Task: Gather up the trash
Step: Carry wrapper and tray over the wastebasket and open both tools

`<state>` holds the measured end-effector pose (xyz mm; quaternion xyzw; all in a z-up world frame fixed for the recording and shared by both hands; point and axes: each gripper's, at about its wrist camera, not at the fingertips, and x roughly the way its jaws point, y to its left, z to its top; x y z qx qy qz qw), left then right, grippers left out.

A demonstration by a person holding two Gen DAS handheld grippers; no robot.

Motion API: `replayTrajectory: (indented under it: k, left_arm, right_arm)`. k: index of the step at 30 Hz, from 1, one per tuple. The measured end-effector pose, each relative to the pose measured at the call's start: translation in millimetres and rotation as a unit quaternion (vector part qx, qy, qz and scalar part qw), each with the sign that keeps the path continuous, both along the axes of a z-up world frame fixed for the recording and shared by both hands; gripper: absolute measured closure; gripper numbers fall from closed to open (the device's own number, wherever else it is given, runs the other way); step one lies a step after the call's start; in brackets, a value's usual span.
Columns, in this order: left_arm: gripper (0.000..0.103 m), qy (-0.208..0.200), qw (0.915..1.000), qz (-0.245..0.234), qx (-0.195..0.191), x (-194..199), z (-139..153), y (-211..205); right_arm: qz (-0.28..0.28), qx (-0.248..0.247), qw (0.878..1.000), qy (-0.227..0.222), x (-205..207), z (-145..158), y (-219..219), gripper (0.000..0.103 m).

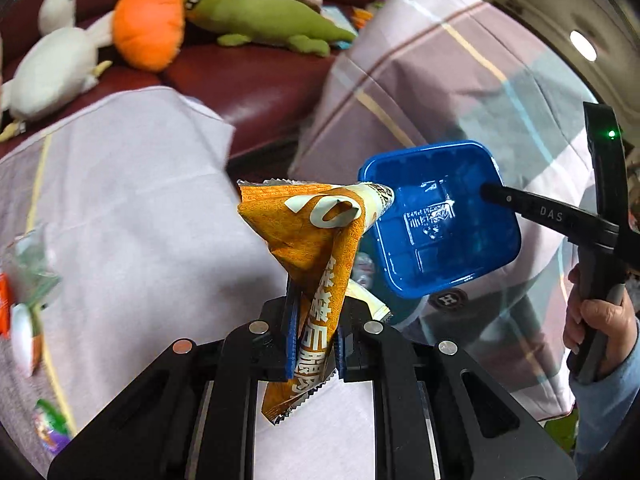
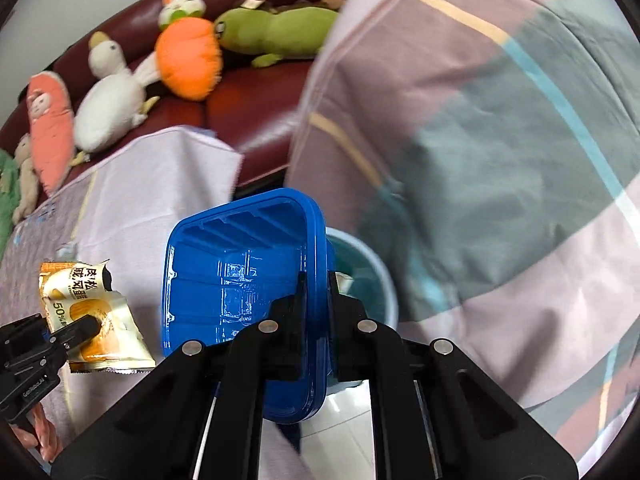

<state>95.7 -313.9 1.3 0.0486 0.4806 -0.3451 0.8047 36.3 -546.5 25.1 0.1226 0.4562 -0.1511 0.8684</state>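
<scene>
Two grippers each carried a piece of trash. The left gripper [image 1: 314, 320] had its fingers clamped narrowly on an orange snack wrapper [image 1: 316, 248]. At its two o'clock, the right gripper [image 2: 316, 300] pinched the rim of a blue plastic tray [image 2: 240, 288], with a pale bin [image 2: 372, 276] just behind at one o'clock.

R gripper [image 2: 316, 296] jaws clamp blue tray [image 2: 236, 280] rim, above bin [image 2: 380, 276]
</scene>
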Motion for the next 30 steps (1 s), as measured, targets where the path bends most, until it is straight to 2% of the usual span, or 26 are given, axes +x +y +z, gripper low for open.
replayTrajectory:
  k: [9, 12, 14, 19, 24, 26, 30]
  left_arm:
    - [0.089, 0.023, 0.9994, -0.021, 0.012, 11, -25, -42]
    - [0.089, 0.029, 0.9992, -0.022, 0.018, 15, -33, -48]
    - [0.089, 0.032, 0.999, -0.024, 0.021, 16, -36, -49]
    - [0.089, 0.035, 0.9987, -0.025, 0.025, 19, -41, -55]
    - [0.089, 0.041, 0.9984, -0.029, 0.028, 20, -48, -61]
    - [0.089, 0.044, 0.9981, -0.03, 0.029, 21, -52, -64]
    - [0.088, 0.051, 0.9977, -0.034, 0.03, 23, -59, -70]
  right_arm:
    - [-0.002, -0.016, 0.999, 0.032, 6, -21, -28, 0.094]
    - [0.002, -0.011, 0.999, 0.037, 12, -28, -28, 0.085]
    - [0.004, -0.005, 0.999, 0.038, 17, -32, -28, 0.069]
    - [0.002, 0.003, 0.999, 0.038, 20, -35, -31, 0.066]
    - [0.003, 0.001, 0.999, 0.035, 17, -34, -30, 0.051]
    - [0.003, 0.001, 0.999, 0.035, 18, -34, -29, 0.042]
    - [0.003, -0.006, 0.999, 0.037, 19, -33, -27, 0.032]
